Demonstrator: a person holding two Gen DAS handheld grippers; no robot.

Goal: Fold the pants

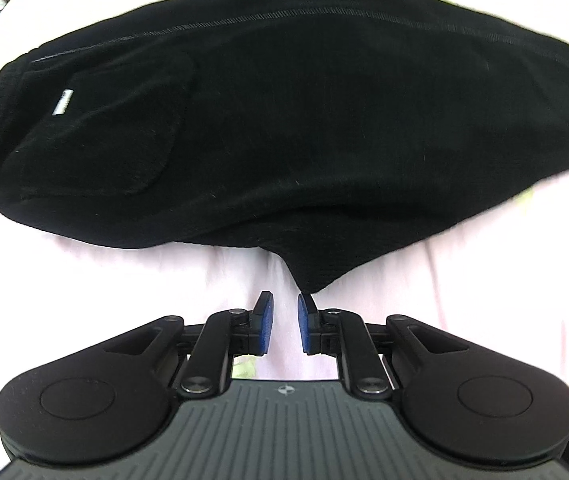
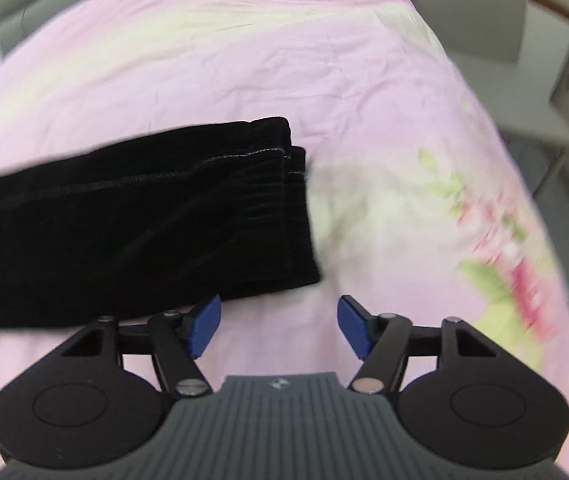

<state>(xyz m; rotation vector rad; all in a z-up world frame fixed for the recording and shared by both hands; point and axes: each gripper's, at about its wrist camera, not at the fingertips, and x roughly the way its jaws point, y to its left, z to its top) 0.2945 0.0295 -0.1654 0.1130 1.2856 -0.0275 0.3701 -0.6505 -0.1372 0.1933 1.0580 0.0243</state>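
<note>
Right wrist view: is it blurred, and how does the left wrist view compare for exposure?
Right wrist view: motion blur smears the floral bedsheet and the black pants edges. Left wrist view: sharper, but the pink sheet is washed out and the pants are nearly featureless black; both show fisheye bending.

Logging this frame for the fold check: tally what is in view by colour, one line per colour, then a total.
Black: 1, the pants
Pink floral: 1, the bedspread
Black with blue pads: 2, the left gripper and the right gripper
Total: 4
</note>
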